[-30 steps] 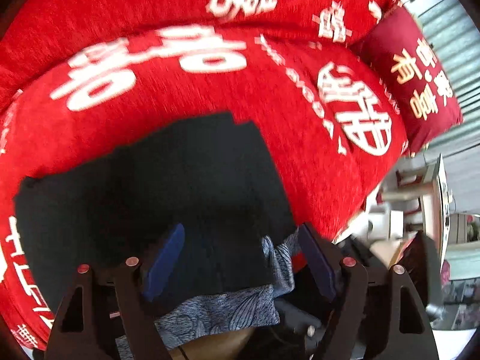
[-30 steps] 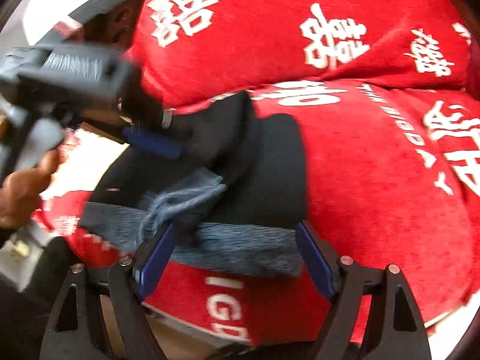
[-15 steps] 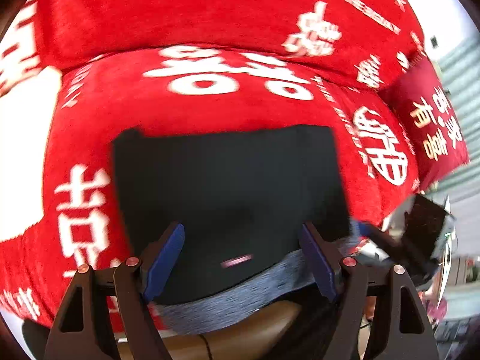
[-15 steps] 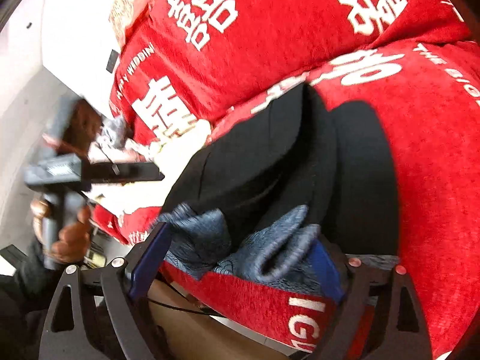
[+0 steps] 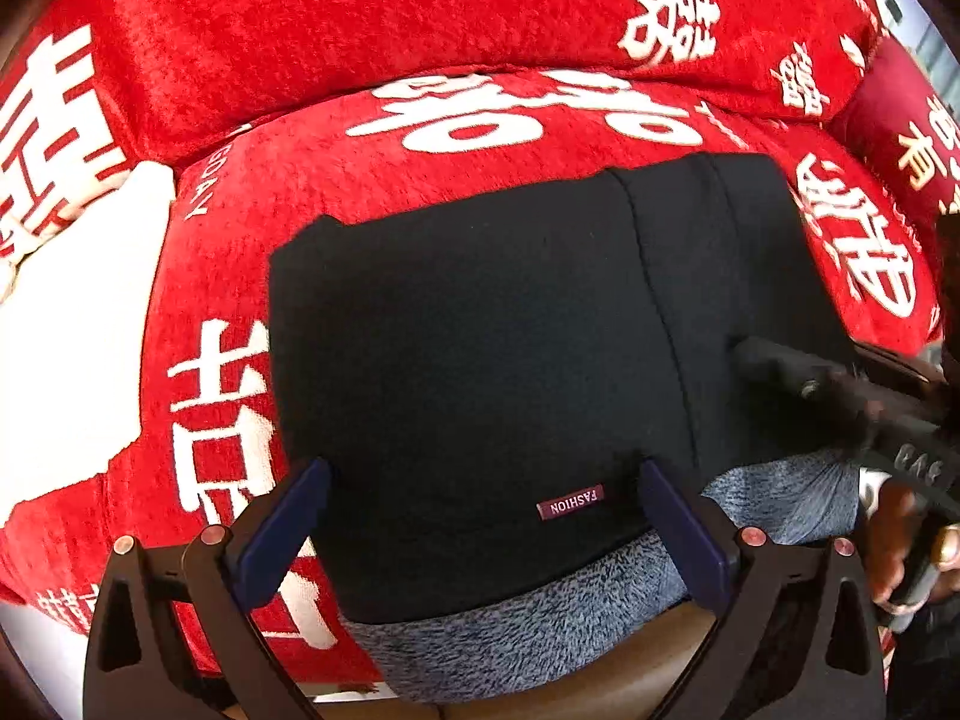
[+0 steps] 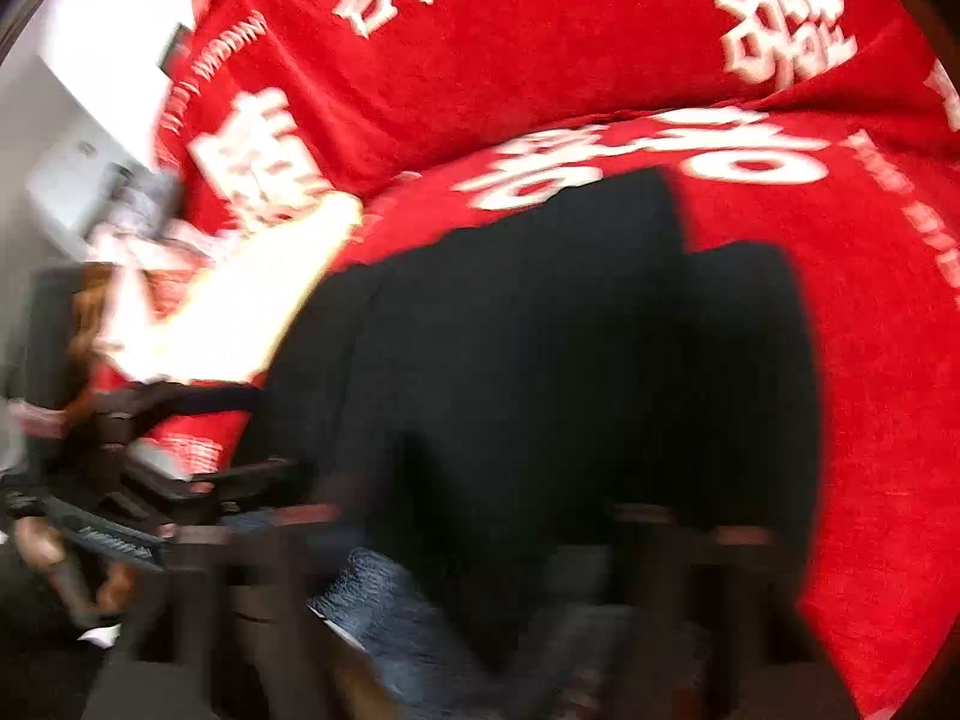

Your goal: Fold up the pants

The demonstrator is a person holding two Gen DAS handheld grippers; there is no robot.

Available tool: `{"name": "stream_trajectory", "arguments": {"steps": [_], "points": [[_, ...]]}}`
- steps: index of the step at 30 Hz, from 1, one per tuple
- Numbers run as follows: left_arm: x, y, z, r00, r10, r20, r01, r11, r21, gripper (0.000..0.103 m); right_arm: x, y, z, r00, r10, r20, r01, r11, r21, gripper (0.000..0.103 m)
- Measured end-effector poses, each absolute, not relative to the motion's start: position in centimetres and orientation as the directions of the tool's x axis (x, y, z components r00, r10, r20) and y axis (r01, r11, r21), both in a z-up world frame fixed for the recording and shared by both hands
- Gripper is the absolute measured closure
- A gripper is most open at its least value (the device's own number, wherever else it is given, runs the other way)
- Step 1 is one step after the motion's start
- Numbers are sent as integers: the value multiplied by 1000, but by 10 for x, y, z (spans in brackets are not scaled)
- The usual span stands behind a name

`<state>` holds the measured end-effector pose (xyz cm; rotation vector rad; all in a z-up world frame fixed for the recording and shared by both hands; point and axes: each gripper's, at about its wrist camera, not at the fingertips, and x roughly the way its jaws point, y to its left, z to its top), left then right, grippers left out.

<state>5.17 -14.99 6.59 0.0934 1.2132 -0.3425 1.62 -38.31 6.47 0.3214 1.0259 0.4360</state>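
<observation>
At the bottom of the left wrist view, the left gripper [image 5: 480, 525] stands wide, jaws having just opened, straddling the near edge of the folded black pants [image 5: 480, 330] without pinching it. The right gripper [image 6: 480, 546] is blurred; its jaws have just closed, and any grip cannot be told. Beneath the pants lies the red sofa [image 5: 420, 18], filling the upper frame.
</observation>
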Motion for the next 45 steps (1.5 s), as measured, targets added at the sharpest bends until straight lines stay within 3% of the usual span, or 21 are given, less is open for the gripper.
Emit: {"name": "stream_trajectory", "arguments": {"steps": [5,8,13,18,23,25,28,30,32,37,40,45], "points": [[65,-121,89,348,-302,-888,193,950,-247,0,1,-408,113,567,493,-660,-179,856,485,85],[68,-117,88,352,-288,-891,174,955,-240,0,-6,-422,124,595,483,-642,-180,859,479,85],[76,-123,56,281,-267,-922,154,961,-231,1,6,-439,68,528,382,-759,-20,899,438,85],[82,-123,44,252,-270,-929,135,961,-243,1,6,-452,49,539,387,-748,20,882,471,77],[94,-111,69,354,-223,-908,97,975,-201,1,-1,-457,93,622,180,-762,64,958,279,42],[105,-106,74,368,-195,-909,44,980,-193,0,0,-454,119,697,119,-707,66,971,229,13],[127,-107,71,352,-144,-925,-30,986,-165,1,21,-425,141,718,181,-672,-25,972,235,10],[139,-111,65,335,-59,-940,-84,992,-92,0,41,-399,142,700,212,-682,-102,975,199,10],[147,-112,59,337,-54,-940,-100,991,-92,0,62,-379,132,666,230,-709,-167,973,158,10],[159,-116,38,277,-50,-959,-87,993,-77,0,104,-390,75,523,116,-844,-57,993,101,9],[164,-116,27,250,-78,-965,-93,990,-104,0,104,-409,61,513,151,-845,-32,987,157,6],[167,-122,17,240,-85,-967,-79,991,-107,0,110,-410,50,468,122,-875,-32,992,121,0]]}}
